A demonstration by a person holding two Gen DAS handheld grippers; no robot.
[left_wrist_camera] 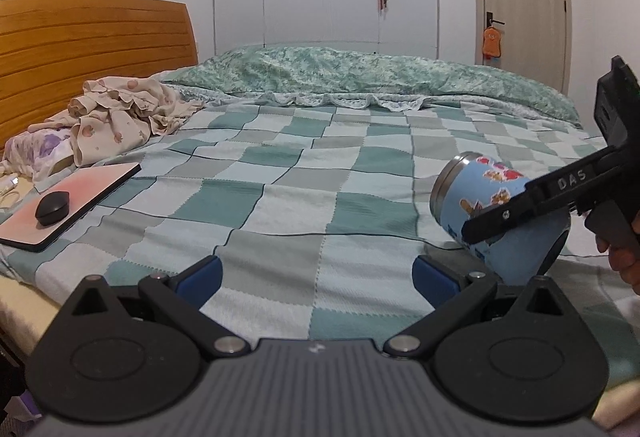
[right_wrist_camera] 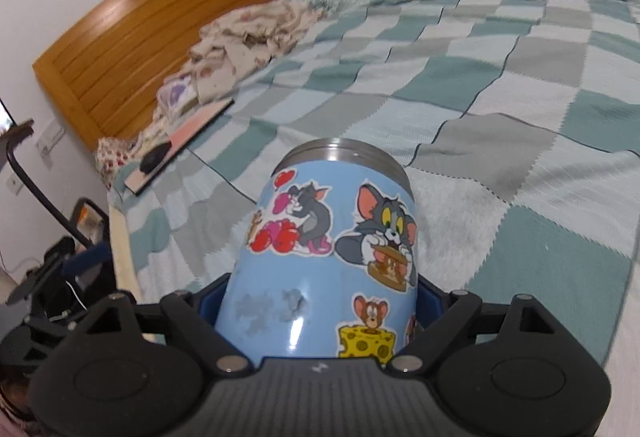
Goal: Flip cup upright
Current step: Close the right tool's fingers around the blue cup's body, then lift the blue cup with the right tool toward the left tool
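Observation:
The cup [right_wrist_camera: 332, 253] is light blue with cartoon cat-and-mouse stickers and a steel rim. My right gripper [right_wrist_camera: 316, 301] is shut on its body, the blue pads pressing both sides. The cup is tilted, with the steel end pointing away from me over the checked bedspread [right_wrist_camera: 500, 85]. In the left wrist view the cup [left_wrist_camera: 492, 213] hangs tilted at the right, just above the bed, with the right gripper [left_wrist_camera: 520, 205] across it. My left gripper [left_wrist_camera: 316, 277] is open and empty, low over the bedspread [left_wrist_camera: 280, 177], to the left of the cup.
A pink laptop [left_wrist_camera: 68, 201] with a black mouse [left_wrist_camera: 52, 207] on it lies at the bed's left edge. Crumpled clothes [left_wrist_camera: 120, 113] lie by the wooden headboard [left_wrist_camera: 92, 41]. A green quilt [left_wrist_camera: 360, 77] is bunched along the far side. Wardrobe and door stand behind.

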